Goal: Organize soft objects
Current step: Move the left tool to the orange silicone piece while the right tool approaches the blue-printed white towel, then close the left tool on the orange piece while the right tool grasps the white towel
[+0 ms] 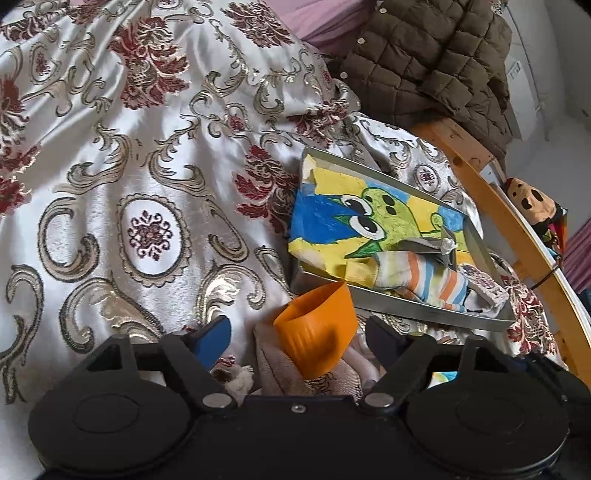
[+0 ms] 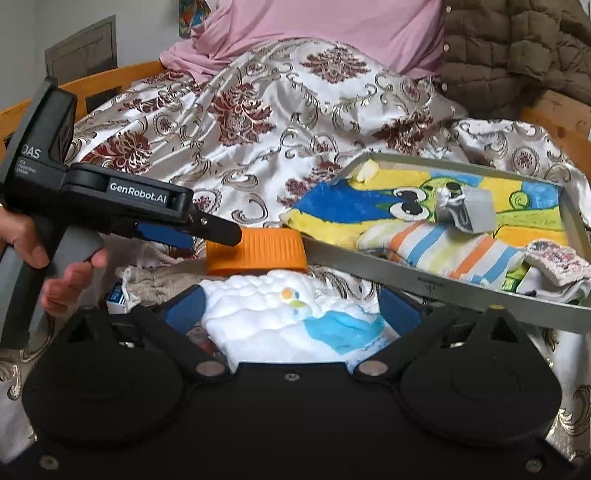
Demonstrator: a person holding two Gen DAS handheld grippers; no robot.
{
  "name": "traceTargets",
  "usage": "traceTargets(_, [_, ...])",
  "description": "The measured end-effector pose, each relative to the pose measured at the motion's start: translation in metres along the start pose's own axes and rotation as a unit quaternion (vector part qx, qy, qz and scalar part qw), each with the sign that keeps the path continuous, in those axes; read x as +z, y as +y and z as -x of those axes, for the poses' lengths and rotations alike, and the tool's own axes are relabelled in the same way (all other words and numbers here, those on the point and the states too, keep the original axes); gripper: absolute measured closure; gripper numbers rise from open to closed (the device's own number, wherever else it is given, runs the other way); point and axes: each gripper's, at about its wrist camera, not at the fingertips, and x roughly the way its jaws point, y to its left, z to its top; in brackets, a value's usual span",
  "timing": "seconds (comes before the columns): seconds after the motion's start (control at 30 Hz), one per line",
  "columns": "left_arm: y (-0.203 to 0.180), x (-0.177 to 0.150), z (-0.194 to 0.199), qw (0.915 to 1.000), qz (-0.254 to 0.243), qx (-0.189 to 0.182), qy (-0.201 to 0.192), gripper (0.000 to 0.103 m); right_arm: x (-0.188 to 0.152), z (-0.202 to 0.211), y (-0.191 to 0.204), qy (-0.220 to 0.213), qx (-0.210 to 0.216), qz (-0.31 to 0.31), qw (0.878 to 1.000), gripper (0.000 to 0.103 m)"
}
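Note:
A grey metal tray (image 1: 424,314) (image 2: 406,280) lies on the bed. In it are a yellow-blue cartoon towel (image 1: 369,218) (image 2: 354,206), a striped sock (image 1: 417,277) (image 2: 443,251), a small patterned cloth (image 1: 487,288) (image 2: 557,258) and a grey clip (image 1: 439,247) (image 2: 469,210). My left gripper (image 1: 299,339) (image 2: 207,236) is open around an orange ribbed cup (image 1: 317,328) (image 2: 258,251) above a beige cloth (image 1: 280,369). My right gripper (image 2: 291,310) is open over a white puffy cloth with blue patch (image 2: 295,321).
A white-and-red floral bedspread (image 1: 147,147) (image 2: 258,122) covers the bed. A brown quilted jacket (image 1: 436,59) (image 2: 517,48) and pink fabric (image 2: 332,26) lie at the back. A wooden bed rail (image 1: 498,199) runs along the right, with a doll (image 1: 532,203) beyond it.

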Motion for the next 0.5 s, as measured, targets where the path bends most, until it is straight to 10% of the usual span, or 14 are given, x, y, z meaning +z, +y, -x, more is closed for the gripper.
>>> traceTargets(0.5, [-0.0082, -0.0023, -0.0059, 0.9994, -0.027, -0.014, 0.018, 0.063, -0.0101, -0.007, -0.0055, 0.044, 0.027, -0.059, 0.997, 0.037])
